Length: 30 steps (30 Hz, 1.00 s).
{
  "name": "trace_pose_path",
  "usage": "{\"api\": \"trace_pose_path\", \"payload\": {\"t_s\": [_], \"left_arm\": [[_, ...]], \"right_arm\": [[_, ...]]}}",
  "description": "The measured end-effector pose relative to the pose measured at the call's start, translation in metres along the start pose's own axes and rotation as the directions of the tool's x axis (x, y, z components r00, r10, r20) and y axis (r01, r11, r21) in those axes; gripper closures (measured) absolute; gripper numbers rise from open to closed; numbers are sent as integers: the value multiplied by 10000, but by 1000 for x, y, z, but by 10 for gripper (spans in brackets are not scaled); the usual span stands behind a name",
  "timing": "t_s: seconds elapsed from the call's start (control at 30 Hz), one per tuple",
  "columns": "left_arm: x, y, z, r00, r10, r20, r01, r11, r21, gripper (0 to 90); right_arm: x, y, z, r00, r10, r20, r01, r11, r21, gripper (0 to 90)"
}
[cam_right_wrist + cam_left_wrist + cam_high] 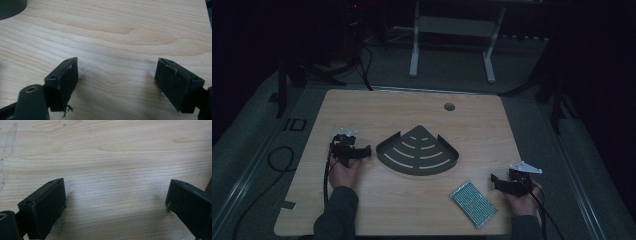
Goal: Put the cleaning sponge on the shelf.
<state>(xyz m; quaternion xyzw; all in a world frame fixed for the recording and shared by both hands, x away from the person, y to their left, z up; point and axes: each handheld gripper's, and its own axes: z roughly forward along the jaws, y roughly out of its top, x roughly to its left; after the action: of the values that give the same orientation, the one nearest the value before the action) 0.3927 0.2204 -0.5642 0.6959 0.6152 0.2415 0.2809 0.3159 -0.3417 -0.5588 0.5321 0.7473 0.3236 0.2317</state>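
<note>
High view: pale wooden counter (412, 200) fills the middle of the frame, dark room around it. Left tool (362, 151) sits left of centre, held in a hand (343, 172) whose sleeve comes in from the bottom edge; its jaws point toward the right of the frame, at the dark quarter-round slotted tray (419, 151) lying flat at the centre of the counter. Tool tip is just beside the tray's left corner, whether touching I cannot tell. Right tool (498, 180) is at lower right, in the other hand (524, 200), jaws pointing left; the green mesh pad (473, 203) lies flat near it, at lower centre-right, apart from the tool and well below the tray. A small round hole (449, 106) shows near the counter's far edge. Left gripper view: left tool (116, 200) has both jaws standing wide apart, bare wood grain between them, nothing held. Right gripper view: right tool (116, 77) likewise gapes wide with only counter between the jaws, nothing gripped; a curved dark edge of the tray (11, 7) shows at upper left of that frame
</note>
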Motion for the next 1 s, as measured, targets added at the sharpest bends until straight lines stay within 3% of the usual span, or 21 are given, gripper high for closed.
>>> {"api": "trace_pose_path", "payload": {"t_s": [0.17, 0.23, 0.33, 0.5, 0.57, 0.63, 0.77, 0.9, 1.0], "left_arm": [[0, 0, 0, 10000, -5, -6, 5, 10000, 1, 33], [0, 0, 0, 10000, -13, -6, 13, 10000, -5, 34], [0, 0, 0, 10000, -11, -10, 11, 10000, 3, 34], [0, 0, 0, 10000, -9, -7, 9, 10000, 2, 34], [0, 0, 0, 10000, -12, -10, 12, 10000, 2, 34], [0, 0, 0, 10000, -10, -6, 10, 10000, 0, 34], [0, 0, 0, 10000, -10, -10, 10, 10000, 1, 34], [0, 0, 0, 10000, -8, -9, 8, 10000, 1, 34], [0, 0, 0, 10000, -11, -11, 11, 10000, 0, 34]], "right_arm": [[1, 0, 0, 9999, -109, -96, 110, 9999, 94, 135], [3, 2, -3, 10000, -38, -15, 39, 9992, 409, 198], [4, 2, -5, 10000, -63, 39, 62, 9990, 437, 221], [18, 9, -32, 9974, -725, -37, 724, 9973, -126, 491], [23, 11, -41, 9959, -822, -367, 813, 9964, -259, 616], [30, 12, -49, 9923, -1068, -633, 1047, 9939, -350, 721], [47, 9, -65, 9813, -1780, -726, 1748, 9834, -487, 890], [67, -1, -78, 9609, -2558, -1055, 2513, 9664, -548, 898], [81, -10, -82, 9502, -2834, -1294, 2789, 9589, -523, 898]]}}
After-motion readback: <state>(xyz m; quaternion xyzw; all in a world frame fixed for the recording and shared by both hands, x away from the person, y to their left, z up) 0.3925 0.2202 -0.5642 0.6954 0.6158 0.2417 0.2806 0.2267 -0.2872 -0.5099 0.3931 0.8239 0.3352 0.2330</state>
